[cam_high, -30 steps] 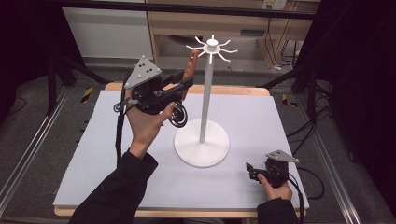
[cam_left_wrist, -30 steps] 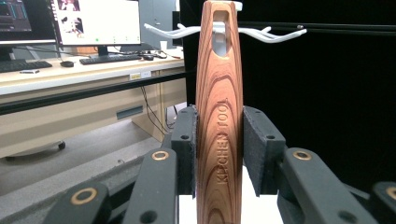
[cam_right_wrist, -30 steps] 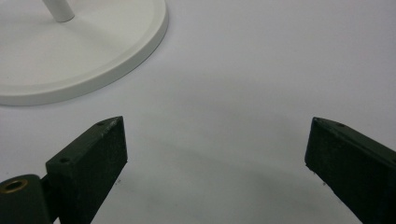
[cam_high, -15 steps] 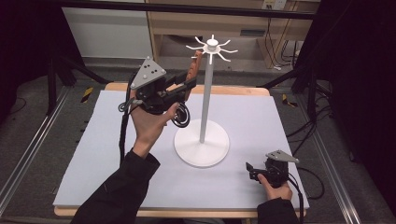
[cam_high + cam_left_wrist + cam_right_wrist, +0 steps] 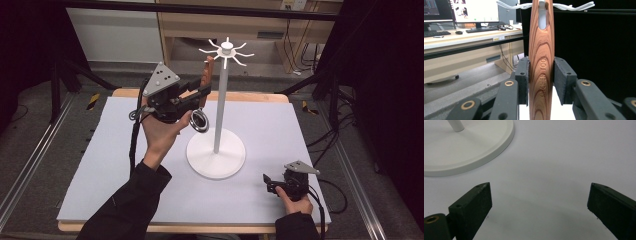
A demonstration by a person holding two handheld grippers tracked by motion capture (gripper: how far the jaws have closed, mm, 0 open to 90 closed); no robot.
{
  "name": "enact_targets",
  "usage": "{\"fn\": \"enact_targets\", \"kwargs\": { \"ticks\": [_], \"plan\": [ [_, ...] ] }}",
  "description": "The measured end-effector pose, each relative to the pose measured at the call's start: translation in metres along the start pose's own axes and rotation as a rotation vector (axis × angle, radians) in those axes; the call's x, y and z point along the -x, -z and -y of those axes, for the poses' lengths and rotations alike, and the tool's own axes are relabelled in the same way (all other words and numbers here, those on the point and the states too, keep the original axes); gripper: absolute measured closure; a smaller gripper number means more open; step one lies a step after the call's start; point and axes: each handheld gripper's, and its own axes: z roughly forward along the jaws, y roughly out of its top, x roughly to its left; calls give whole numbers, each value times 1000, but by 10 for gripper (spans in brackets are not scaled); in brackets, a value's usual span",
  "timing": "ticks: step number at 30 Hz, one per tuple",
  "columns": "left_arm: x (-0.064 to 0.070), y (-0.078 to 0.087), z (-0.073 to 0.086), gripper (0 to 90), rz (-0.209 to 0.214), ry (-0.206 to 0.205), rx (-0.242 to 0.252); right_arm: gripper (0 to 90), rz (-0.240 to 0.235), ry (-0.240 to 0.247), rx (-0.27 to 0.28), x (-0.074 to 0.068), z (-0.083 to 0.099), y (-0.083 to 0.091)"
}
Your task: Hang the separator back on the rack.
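Dark room, wooden furniture along the back, cables on the floor at the right. One table (image 5: pixel 100 170) with a pale matte top fills the middle of the high view.

One white stand (image 5: pixel 218 145): round flat base near the table's centre, thin upright pole, ring of short wavy hook arms at the top. Base rim also shows at the top left of the right gripper view (image 5: pixel 469 147), smooth and glossy.

One wooden handle (image 5: pixel 541 65), reddish striped grain, long tapered shape, "KITCHEN TOOL" engraved along it, oblong hole near its top end. In the left gripper view a white hook sits in that hole. In the high view the handle (image 5: pixel 208 72) stands upright just left of the pole, under the hook ring. A round metal ring (image 5: pixel 199 121) hangs below the left gripper; cannot tell whether it belongs to the handle's tool.

Two grippers. Left gripper (image 5: pixel 197 92) raised above the table's back-left part, held in the left hand (image 5: pixel 162 132), grey triangular plate on top. Its padded jaws are pinching the handle at mid length, one pad on each side.

Right gripper (image 5: pixel 268 183) low at the front right corner, right hand (image 5: pixel 292 200) behind it, jaws pointing toward the base. Jaws spread wide, bare table between them.

Two dark sleeves come in from the front edge.
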Motion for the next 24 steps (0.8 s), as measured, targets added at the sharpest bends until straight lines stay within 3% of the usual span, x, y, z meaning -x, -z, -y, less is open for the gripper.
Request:
{"fn": "enact_targets", "kwargs": {
  "ticks": [11, 24],
  "plan": [
    [0, -1, 1, 658, -12, -11, 4, 62, 4, 8, 0, 0, 0, -1],
    [-3, 8, 8, 480, -12, -41, -35, 62, 0, 1, -4, 0, 0, 0]
  ]
}}
